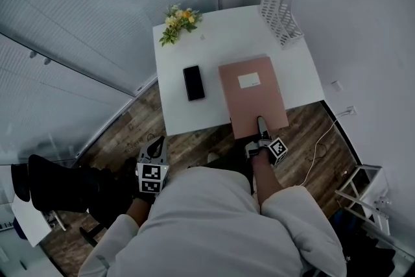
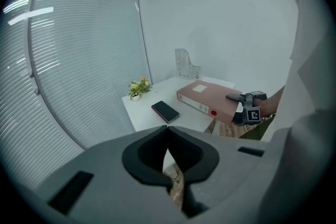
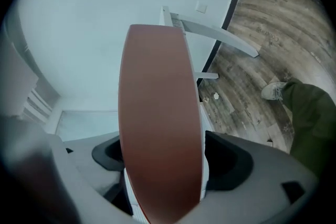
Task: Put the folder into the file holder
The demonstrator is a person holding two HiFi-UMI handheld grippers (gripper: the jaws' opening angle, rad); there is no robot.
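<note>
A pink folder lies flat on the white table, its near end sticking out over the front edge. My right gripper is shut on that near end, and in the right gripper view the folder fills the space between the jaws. The white mesh file holder stands at the table's far right corner, apart from the folder. My left gripper hangs below the table's front left, shut on nothing, its pads touching. The left gripper view shows the folder, file holder and right gripper.
A black phone lies left of the folder. A small pot of flowers sits at the far left corner. A wall runs behind and right of the table. A cable lies on the wood floor; a black chair stands at left.
</note>
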